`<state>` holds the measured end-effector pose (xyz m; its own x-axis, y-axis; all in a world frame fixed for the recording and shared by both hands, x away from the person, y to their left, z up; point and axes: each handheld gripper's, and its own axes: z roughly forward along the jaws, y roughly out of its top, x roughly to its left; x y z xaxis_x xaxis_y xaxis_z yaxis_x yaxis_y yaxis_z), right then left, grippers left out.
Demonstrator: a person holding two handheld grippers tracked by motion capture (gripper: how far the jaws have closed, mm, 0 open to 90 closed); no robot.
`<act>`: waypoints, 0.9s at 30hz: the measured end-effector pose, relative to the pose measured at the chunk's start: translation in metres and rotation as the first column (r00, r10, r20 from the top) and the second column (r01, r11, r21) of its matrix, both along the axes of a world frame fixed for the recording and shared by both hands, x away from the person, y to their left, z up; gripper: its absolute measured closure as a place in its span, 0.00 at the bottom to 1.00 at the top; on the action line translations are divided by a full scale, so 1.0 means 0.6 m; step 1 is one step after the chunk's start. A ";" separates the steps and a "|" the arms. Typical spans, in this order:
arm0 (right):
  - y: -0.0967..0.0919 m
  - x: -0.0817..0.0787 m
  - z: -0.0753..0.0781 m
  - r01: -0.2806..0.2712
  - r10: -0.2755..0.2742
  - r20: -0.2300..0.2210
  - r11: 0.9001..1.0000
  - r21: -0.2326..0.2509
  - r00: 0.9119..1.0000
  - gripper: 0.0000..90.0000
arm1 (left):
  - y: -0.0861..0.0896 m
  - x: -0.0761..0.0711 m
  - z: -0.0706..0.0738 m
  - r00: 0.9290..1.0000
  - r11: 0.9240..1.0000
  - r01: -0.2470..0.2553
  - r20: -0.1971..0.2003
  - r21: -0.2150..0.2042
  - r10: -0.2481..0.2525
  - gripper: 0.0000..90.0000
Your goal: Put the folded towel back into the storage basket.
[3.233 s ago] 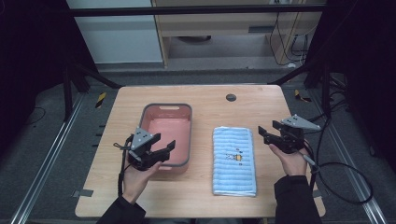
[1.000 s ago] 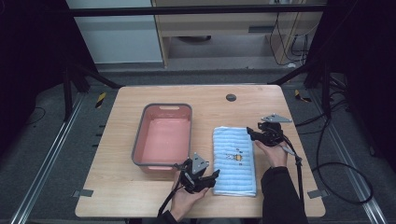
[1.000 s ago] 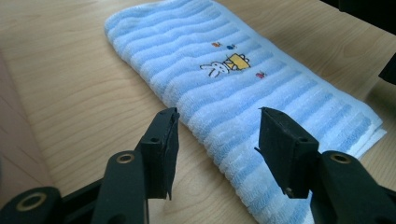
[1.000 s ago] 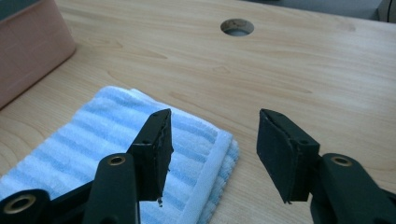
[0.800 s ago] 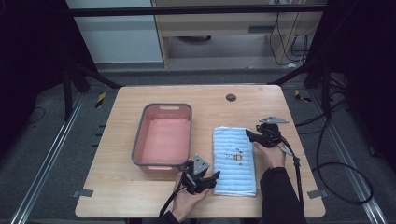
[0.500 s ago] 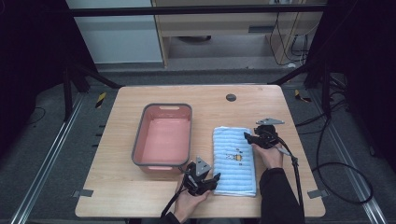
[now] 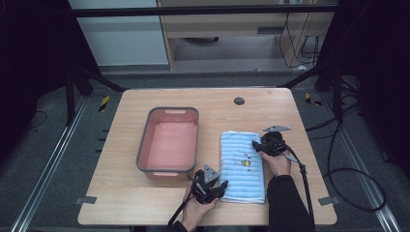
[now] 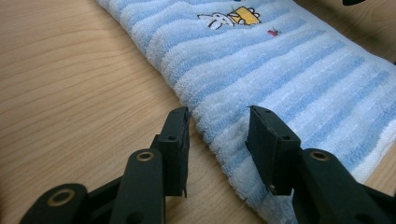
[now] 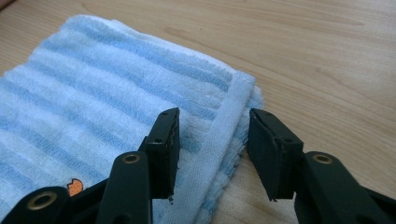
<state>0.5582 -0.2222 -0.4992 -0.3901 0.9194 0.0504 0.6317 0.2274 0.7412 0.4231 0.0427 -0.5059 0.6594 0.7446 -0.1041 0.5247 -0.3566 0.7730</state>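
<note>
Folded blue striped towel (image 7: 242, 165) untouched on counter (image 7: 121, 203) front-right; left gripper (image 8: 217, 140) and right gripper (image 9: 212, 140) fingers open, straddling opposite corners. Grasp still left; pink basin (image 7: 169, 141) empty.

It is looking like a lab or test room. A bare wooden table (image 7: 145, 203) is standing on grey carpet (image 7: 43, 159) inside a black metal frame (image 7: 203, 8), and metal rails (image 7: 41, 179) are running along the floor on either side of the tongs. Beyond the tongs, cables (image 7: 302, 46) are hanging by a plain cabinet (image 7: 227, 29); black-and-yellow tape (image 7: 104, 103) is marking the floor.
</note>
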 end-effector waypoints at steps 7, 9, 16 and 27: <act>-0.002 -0.001 -0.004 0.006 -0.006 -0.017 1.000 0.027 1.000 0.64 | -0.005 -0.001 -0.001 1.000 1.000 -0.005 -0.013 -0.004 0.005 0.72; -0.001 -0.001 -0.004 0.003 -0.003 -0.018 1.000 0.031 1.000 0.70 | -0.006 -0.002 -0.001 1.000 1.000 -0.003 -0.017 -0.007 0.003 0.75; 0.002 -0.004 -0.005 -0.012 0.014 -0.033 0.997 0.077 0.999 0.87 | -0.010 -0.002 0.001 1.000 1.000 0.010 -0.028 -0.002 -0.010 0.85; 0.003 -0.013 0.011 -0.020 0.020 0.004 0.996 0.086 1.000 0.93 | -0.006 0.000 0.007 0.999 1.000 0.009 -0.037 -0.019 -0.010 0.95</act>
